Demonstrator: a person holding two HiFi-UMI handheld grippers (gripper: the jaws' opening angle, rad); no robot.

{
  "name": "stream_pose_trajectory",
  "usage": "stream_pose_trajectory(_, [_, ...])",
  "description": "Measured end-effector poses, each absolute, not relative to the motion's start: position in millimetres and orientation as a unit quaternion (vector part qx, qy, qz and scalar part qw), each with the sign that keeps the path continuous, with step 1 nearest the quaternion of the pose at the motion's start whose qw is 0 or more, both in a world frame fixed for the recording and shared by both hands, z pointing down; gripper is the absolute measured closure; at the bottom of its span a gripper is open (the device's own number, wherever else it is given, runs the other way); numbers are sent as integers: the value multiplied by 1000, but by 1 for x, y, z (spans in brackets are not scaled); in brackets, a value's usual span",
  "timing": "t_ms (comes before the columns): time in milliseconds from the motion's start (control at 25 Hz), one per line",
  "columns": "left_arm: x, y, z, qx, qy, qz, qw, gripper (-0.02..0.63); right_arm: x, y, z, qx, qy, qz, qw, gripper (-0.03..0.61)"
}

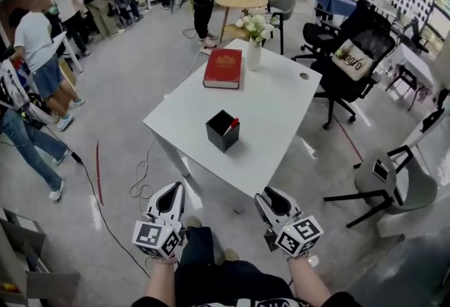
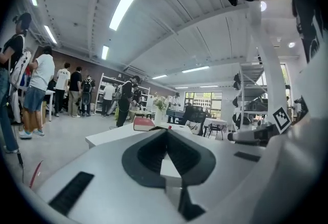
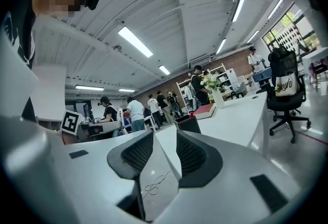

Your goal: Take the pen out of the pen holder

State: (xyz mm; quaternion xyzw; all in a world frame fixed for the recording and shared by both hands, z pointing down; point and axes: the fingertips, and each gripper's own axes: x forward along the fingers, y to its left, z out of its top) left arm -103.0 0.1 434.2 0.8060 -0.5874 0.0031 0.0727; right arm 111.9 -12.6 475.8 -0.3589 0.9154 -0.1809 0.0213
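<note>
- Red tip poking out of a black box: that's the pen (image 1: 231,126), standing tilted in the pen holder (image 1: 222,131), its top leaning toward the right-hand rim.
- Only the top of the pen shows above the rim; the rest is sunk inside, so I can't tell how long it is.
- The holder sits near the middle of the white table (image 1: 281,109), well apart from the red book (image 1: 223,68) and the flower vase (image 1: 254,53) at the far end.
- My read: nothing has started yet. This is the approach step, with both grippers low at the near edge, well short of the holder.
- Left gripper (image 1: 171,194): its own view shows the pads meeting at the tips, nothing held.
- Right gripper (image 1: 269,199): its jaws stand a narrow gap apart, empty, with the holder straight ahead in its view.
- Next move, I'd say: carry the right gripper forward over the holder, widen the jaws a touch, pinch the red top, then lift along the pen's lean.
- The holder looks light, so the left gripper may need to steady it.
</note>
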Motion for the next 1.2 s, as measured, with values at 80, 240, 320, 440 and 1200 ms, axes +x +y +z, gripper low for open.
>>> stream_pose_trajectory(80, [-103, -7, 437, 810, -581, 6, 74, 611, 112, -18, 480, -366, 912, -185, 21, 426])
stream_pose_trajectory(240, [-111, -27, 436, 814, -576, 8, 72, 611, 109, -32, 482, -377, 907, -189, 19, 426])
stream_pose_trajectory(320, [-117, -39, 435, 813, -577, 3, 71, 611, 105, -42, 483, -380, 905, -189, 18, 426])
stream_pose_trajectory(440, [-126, -54, 436, 815, -575, 2, 72, 611, 95, -57, 482, -382, 905, -188, 17, 426])
stream_pose_trajectory(1200, [-176, -174, 446, 831, -549, 4, 92, 611, 40, -163, 487, -404, 892, -201, 1, 426])
